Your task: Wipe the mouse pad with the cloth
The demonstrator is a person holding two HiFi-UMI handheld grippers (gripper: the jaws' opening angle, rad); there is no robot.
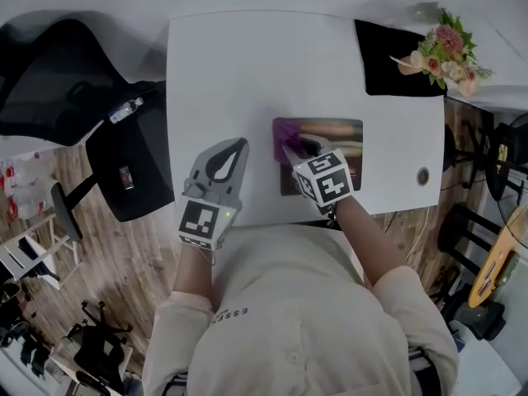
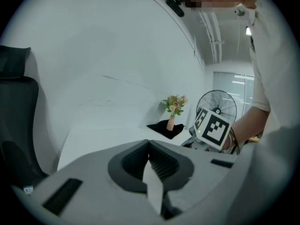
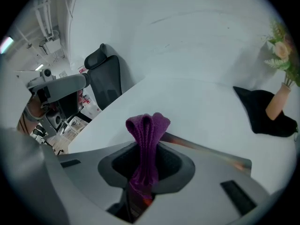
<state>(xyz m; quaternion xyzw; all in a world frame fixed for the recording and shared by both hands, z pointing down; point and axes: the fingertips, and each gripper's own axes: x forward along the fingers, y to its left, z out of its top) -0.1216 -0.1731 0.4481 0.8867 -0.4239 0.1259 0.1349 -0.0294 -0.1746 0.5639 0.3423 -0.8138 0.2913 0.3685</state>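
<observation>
A mouse pad [image 1: 334, 132] with a printed picture lies on the white table [image 1: 247, 64], right of centre near the front edge. My right gripper [image 1: 290, 148] is over the pad's left part, shut on a folded purple cloth [image 1: 285, 132]. In the right gripper view the cloth [image 3: 147, 125] sticks up from between the jaws of the right gripper [image 3: 148, 144], and the pad's edge [image 3: 211, 151] shows just beyond. My left gripper [image 1: 241, 144] hovers left of the pad, shut with nothing in it. In the left gripper view the left gripper [image 2: 149, 144] points across bare table.
A black mat [image 1: 396, 56] with a vase of flowers [image 1: 445, 52] sits at the table's back right corner. A cable hole [image 1: 423, 175] lies right of the pad. A black office chair [image 1: 58, 73] stands left of the table. A fan [image 2: 220, 102] stands beyond it.
</observation>
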